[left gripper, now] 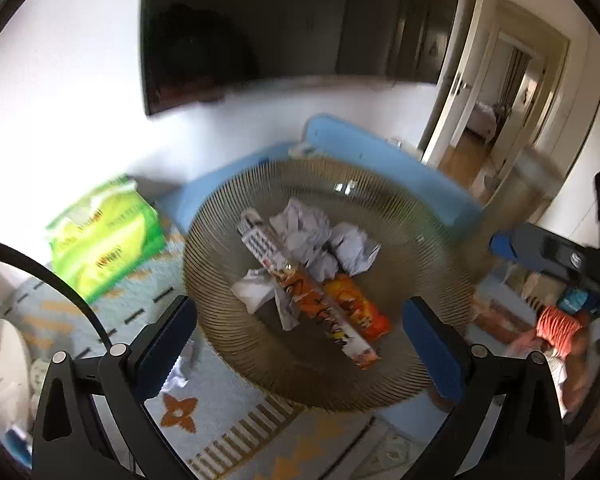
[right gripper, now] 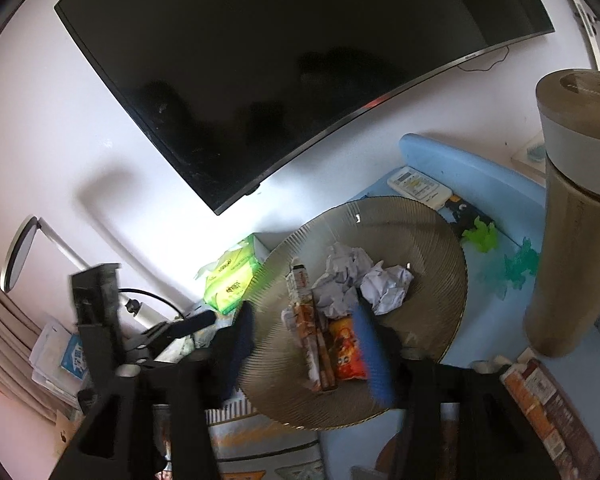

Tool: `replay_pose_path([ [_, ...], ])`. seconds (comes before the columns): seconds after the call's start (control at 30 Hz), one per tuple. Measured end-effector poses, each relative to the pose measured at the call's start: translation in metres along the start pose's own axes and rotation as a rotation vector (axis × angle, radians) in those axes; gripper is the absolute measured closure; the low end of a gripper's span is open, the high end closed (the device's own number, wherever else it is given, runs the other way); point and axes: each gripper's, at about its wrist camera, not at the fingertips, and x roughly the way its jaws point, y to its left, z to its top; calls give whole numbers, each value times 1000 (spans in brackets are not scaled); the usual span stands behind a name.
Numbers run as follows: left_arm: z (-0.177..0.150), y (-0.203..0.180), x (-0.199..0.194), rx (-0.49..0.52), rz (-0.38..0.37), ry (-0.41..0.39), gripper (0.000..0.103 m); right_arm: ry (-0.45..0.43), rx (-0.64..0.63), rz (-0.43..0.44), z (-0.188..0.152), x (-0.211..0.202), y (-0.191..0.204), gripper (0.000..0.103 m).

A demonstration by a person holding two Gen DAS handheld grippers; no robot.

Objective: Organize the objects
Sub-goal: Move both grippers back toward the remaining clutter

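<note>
Below a wall-mounted television (right gripper: 292, 68), a ribbed plate (left gripper: 420, 240) at frame centre holds crumpled paper (left gripper: 304, 236) and snack wrappers (left gripper: 356, 308); both hand-held grippers, left (left gripper: 300, 344) and right (right gripper: 308, 340), hover wide open and empty, seemingly poised to clear the rubbish next.

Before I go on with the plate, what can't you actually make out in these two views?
- Right gripper: right wrist view, motion blur smears the fingers; gap uncertain.
- Wrapper print on the snack packets: left wrist view, blurred, unreadable.
- Items at the right edge: left wrist view, blurred and cut by the fisheye rim.
- Plate near rim: right wrist view, hidden behind the fingers.
</note>
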Motion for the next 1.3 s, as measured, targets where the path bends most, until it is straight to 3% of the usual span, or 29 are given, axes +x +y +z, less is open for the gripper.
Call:
replay_pose_path([
  [0.03,2,0,-11,0,6,-16,0,-16,17,27,-2,-5,4,0],
  [0.13,3,1,-47,0,36,-65,0,-22,60,105,-6,-15,15,0],
  [0.3,-5,9,-111,1,99,-144,0,-41,-45,67,-16,-31,52,0],
  [0.5,-32,49,-212,-50,222,-234,0,14,-106,139,-41,-30,101,0],
  [0.63,-58,87,-283,-89,369,-281,0,34,-149,143,-63,-28,127,0],
  [0.77,-96,124,-323,-118,541,-284,0,58,-187,114,-88,-14,146,0],
  [0.83,-127,150,-324,-153,609,-253,0,95,-234,84,-106,1,155,0],
  [0.9,-160,174,-315,-209,631,-217,0,160,-304,39,-128,22,165,0],
  [1.0,-217,208,-286,-296,634,-188,0,269,-404,-60,-169,64,173,0],
  [1.1,-263,231,-247,-354,594,-74,0,343,-458,-101,-200,96,172,0],
  [1.17,-282,236,-221,-349,576,-4,0,374,-479,-95,-213,110,172,0],
  [1.3,-289,236,-191,-314,596,62,0,400,-541,-105,-228,133,182,0],
])
